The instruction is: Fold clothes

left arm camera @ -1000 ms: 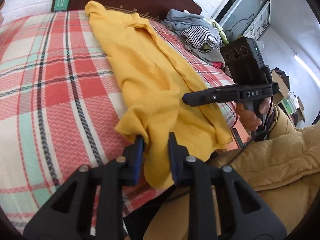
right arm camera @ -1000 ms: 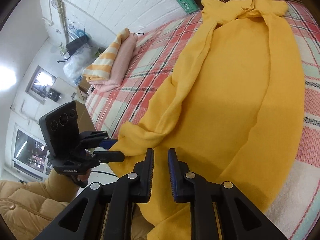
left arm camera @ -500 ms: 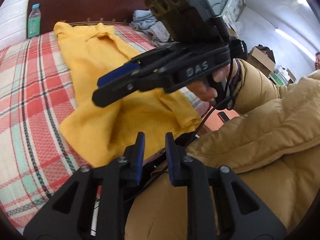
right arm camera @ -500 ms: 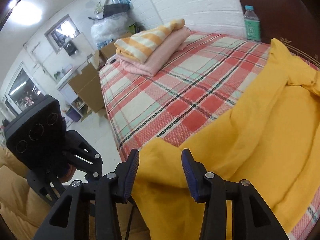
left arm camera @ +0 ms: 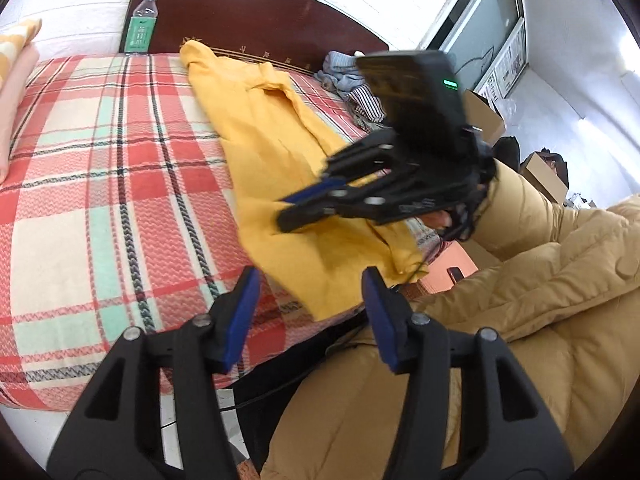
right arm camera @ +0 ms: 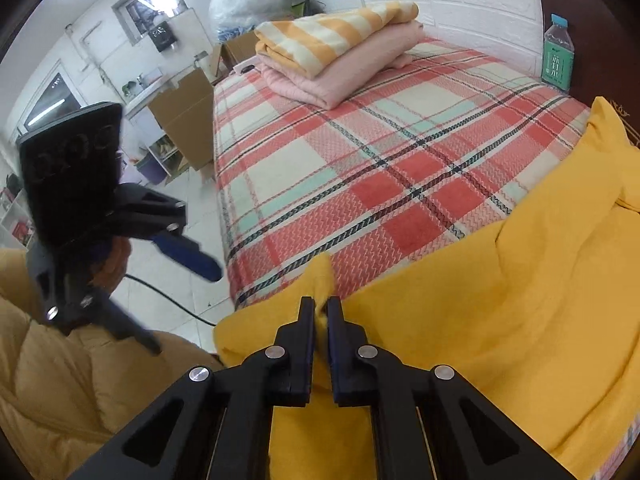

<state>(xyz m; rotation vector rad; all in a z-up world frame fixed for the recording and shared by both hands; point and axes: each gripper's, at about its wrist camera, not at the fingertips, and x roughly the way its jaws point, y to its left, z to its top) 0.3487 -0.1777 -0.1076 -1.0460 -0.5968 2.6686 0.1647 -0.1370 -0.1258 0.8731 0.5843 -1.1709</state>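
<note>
A yellow garment [left arm camera: 272, 152] lies lengthwise on the plaid bed [left arm camera: 100, 200], its near hem hanging over the bed's edge. My right gripper [right arm camera: 320, 306] is shut on the near corner of the yellow garment [right arm camera: 520, 300], with a tuft of cloth sticking up between the pads. Seen from the left wrist, the right gripper [left arm camera: 296, 210] hovers over the garment's lower part. My left gripper [left arm camera: 310, 304] is opening, and the hanging hem shows between its fingers but beyond them, untouched. In the right wrist view the left gripper [right arm camera: 184, 312] is off the bed's edge [right arm camera: 320, 160], over the floor.
A folded striped and pink stack [right arm camera: 340, 56] rests on the far side of the bed. A water bottle [left arm camera: 142, 28] stands by the dark headboard [left arm camera: 260, 8]. Loose clothes [left arm camera: 348, 80] are piled by the garment's far end. The person's tan puffer jacket [left arm camera: 520, 320] fills the near right. Cardboard boxes [right arm camera: 184, 120] stand beside the bed.
My left gripper let go of the garment's hem, drew back and opened wide. My right gripper swung over to the near corner, opened around it and closed on it.
</note>
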